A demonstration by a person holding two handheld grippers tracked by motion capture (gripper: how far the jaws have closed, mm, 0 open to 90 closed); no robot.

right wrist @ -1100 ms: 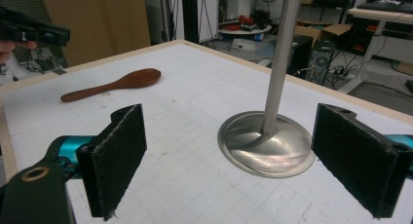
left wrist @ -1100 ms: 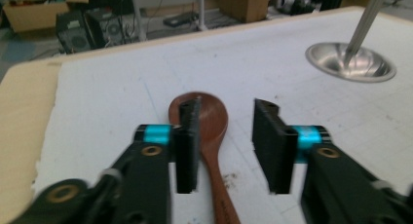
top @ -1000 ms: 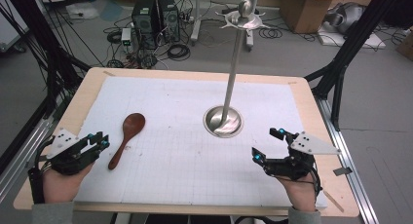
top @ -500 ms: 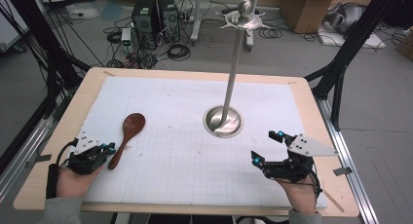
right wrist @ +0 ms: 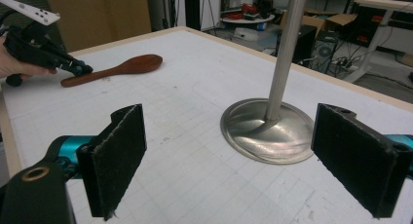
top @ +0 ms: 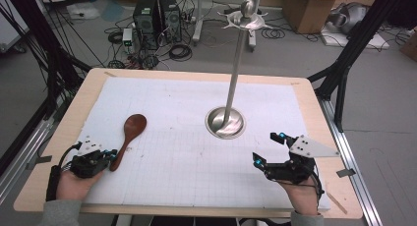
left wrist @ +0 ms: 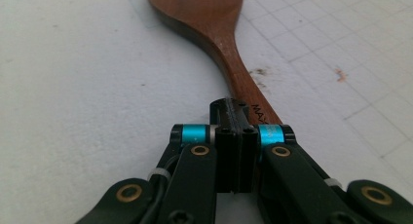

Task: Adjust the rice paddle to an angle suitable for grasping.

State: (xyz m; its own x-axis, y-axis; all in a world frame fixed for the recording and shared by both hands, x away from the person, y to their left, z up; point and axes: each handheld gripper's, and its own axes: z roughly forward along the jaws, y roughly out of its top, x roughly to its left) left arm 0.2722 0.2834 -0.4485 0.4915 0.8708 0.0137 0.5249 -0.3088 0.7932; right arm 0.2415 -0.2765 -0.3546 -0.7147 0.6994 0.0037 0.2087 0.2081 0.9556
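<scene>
Surface: a wooden table [top: 305, 96] with a pale rim, covered by a white gridded mat [top: 187, 132] bearing a few small stains.
Room: grey floor beyond the table's far edge; computer towers [top: 157, 12] and loose cables at upper centre of the high view, cardboard boxes [top: 307, 7] at upper right, black frame struts on both sides.
Stand: a metal pole on a round dished base [top: 225, 122], right of centre on the mat, upright.
Spoon: the brown wooden spoon [top: 129, 137] lies flat at centre left of the mat, bowl toward the far edge, handle end toward the near left.
Left gripper: the left gripper [top: 109, 155] sits low on the mat at lower left, jaws closed on the spoon's handle end.
Right gripper: the right gripper [top: 269, 148] is at lower right, jaws wide apart with nothing between them, facing the stand base.
Change: a second ago the left gripper was lifted, left of the handle, jaws parted; it has dropped to the mat and its jaws have just closed on the handle. Spoon, stand and right gripper unchanged.
</scene>
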